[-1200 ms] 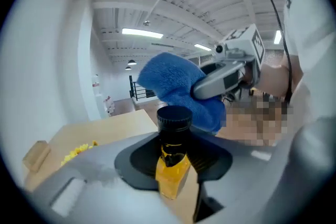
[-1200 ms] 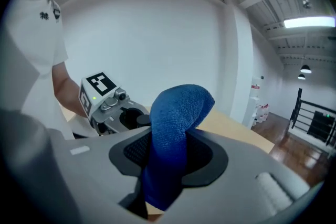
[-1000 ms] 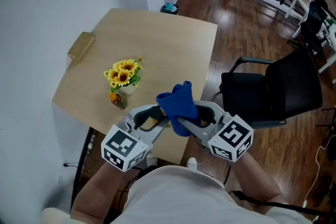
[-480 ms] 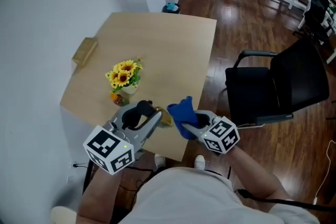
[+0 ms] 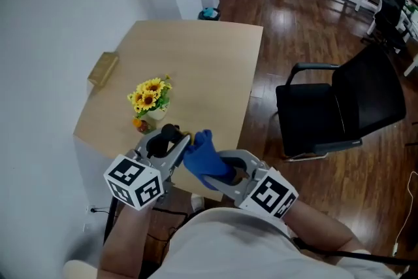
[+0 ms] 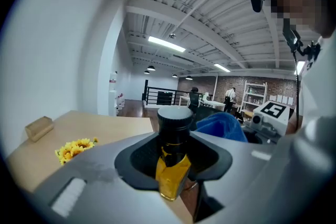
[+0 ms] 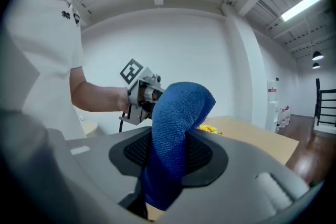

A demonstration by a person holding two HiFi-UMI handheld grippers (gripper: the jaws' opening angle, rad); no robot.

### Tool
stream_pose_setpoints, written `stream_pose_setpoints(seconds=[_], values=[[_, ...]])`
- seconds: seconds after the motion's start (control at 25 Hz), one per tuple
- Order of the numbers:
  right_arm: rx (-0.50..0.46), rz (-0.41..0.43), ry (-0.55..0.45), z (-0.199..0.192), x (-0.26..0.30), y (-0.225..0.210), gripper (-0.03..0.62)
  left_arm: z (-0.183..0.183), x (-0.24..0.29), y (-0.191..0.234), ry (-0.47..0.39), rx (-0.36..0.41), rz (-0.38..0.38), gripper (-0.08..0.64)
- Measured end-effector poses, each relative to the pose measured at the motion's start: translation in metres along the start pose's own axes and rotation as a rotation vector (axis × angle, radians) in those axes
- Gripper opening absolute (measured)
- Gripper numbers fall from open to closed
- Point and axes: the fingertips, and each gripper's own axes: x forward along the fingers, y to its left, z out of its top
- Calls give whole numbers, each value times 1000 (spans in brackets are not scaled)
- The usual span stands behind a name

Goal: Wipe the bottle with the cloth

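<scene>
A small bottle point(image 6: 173, 160) with a black cap and amber liquid stands upright between the jaws of my left gripper point(image 6: 173, 165), which is shut on it. In the head view the left gripper point(image 5: 171, 144) holds the bottle point(image 5: 170, 134) above the table's near edge. My right gripper point(image 7: 170, 157) is shut on a blue cloth point(image 7: 176, 134) that sticks up past the jaws. Seen from the head, the cloth point(image 5: 204, 157) in the right gripper point(image 5: 225, 173) touches the left gripper's right side, next to the bottle.
A light wooden table point(image 5: 196, 62) carries a small vase of sunflowers point(image 5: 150, 98) and a wooden block point(image 5: 103, 68) at its left edge. A black office chair point(image 5: 339, 108) stands on the dark wood floor to the right. A white wall runs along the left.
The right gripper has carried the cloth leftward until it meets the left gripper and bottle. The left gripper has stayed about where it was, still holding the bottle.
</scene>
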Motion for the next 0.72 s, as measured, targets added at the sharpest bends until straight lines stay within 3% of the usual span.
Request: stream_pose_setpoints(seconds=[0.36, 0.48, 0.6, 0.72], values=[[94, -28, 226, -115, 11, -17, 153, 30, -13, -18, -68, -2, -38, 152], [116, -51, 282, -138, 3, -30, 153, 36, -20, -21, -72, 30, -45, 152], [119, -105, 279, -130, -8, -52, 153, 38, -30, -22, -55, 76, -54, 152], [78, -152, 196, -83, -12, -72, 153, 34, -38, -21, -35, 96, -72, 152]])
